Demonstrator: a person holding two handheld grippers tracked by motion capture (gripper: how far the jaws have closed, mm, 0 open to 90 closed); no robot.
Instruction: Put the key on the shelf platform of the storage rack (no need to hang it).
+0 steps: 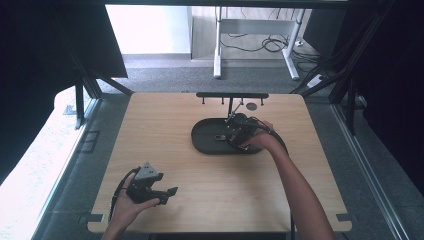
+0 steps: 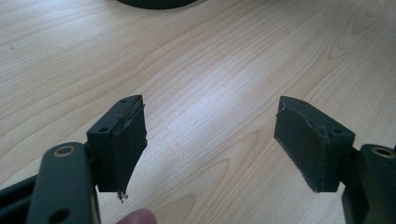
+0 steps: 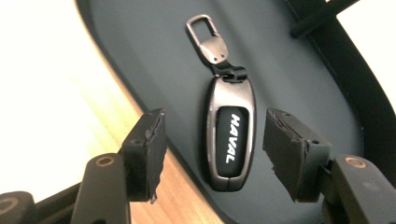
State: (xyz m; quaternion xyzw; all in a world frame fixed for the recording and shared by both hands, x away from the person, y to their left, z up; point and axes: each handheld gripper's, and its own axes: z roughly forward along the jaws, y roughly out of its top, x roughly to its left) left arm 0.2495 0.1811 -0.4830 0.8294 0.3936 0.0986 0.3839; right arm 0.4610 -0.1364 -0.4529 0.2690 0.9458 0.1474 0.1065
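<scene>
Car key fob (image 3: 229, 135) marked HAVAL, clip end away from the fingers, lying flat in the dark oval tray (image 3: 140, 60) between the parted fingers of the right gripper (image 3: 215, 154), untouched by either pad; left gripper (image 2: 210, 144) fingers wide apart over bare wooden table (image 2: 210, 60), holding nothing.

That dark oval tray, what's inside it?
A car key fob marked HAVAL, with a metal clip, lies flat in the tray, between the open right gripper. The gripper's body covers part of the tray floor.
</scene>
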